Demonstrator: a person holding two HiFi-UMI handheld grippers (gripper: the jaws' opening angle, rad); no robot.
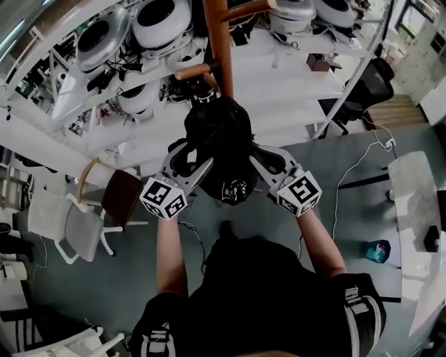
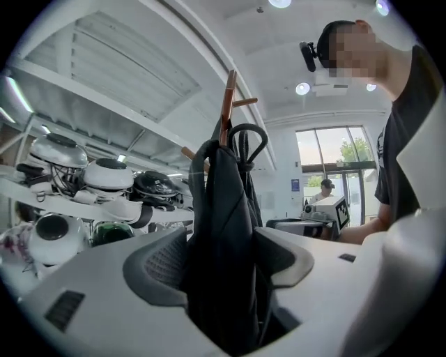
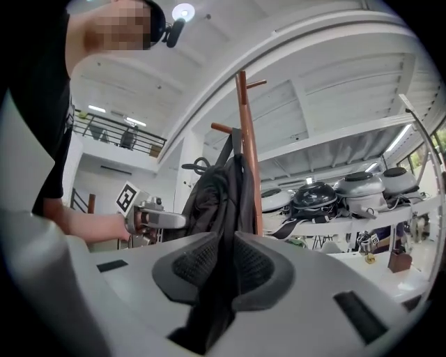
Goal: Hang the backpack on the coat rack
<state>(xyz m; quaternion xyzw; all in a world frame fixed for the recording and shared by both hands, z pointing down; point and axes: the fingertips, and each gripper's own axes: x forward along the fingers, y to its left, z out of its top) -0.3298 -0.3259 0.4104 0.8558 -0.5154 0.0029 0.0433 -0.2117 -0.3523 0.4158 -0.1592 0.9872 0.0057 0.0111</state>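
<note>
A black backpack (image 1: 221, 139) hangs against the brown wooden coat rack (image 1: 217, 42), just below a peg (image 1: 196, 71). My left gripper (image 1: 182, 164) is at its left side and stands open, with a thick part of the backpack (image 2: 223, 202) between its jaws. My right gripper (image 1: 261, 162) is at the right side, shut on a thin fold of the backpack (image 3: 212, 195). In the left gripper view the bag's top loop (image 2: 247, 139) sits beside the rack's pole (image 2: 227, 104). The pole (image 3: 247, 139) rises just behind the bag in the right gripper view.
White shelves (image 1: 279, 104) with several round helmets (image 1: 160, 21) stand behind the rack. A white chair (image 1: 83, 230) is at the left on the grey floor. At the right are a white desk (image 1: 411, 202) and a black office chair (image 1: 369, 84). Cables lie on the floor.
</note>
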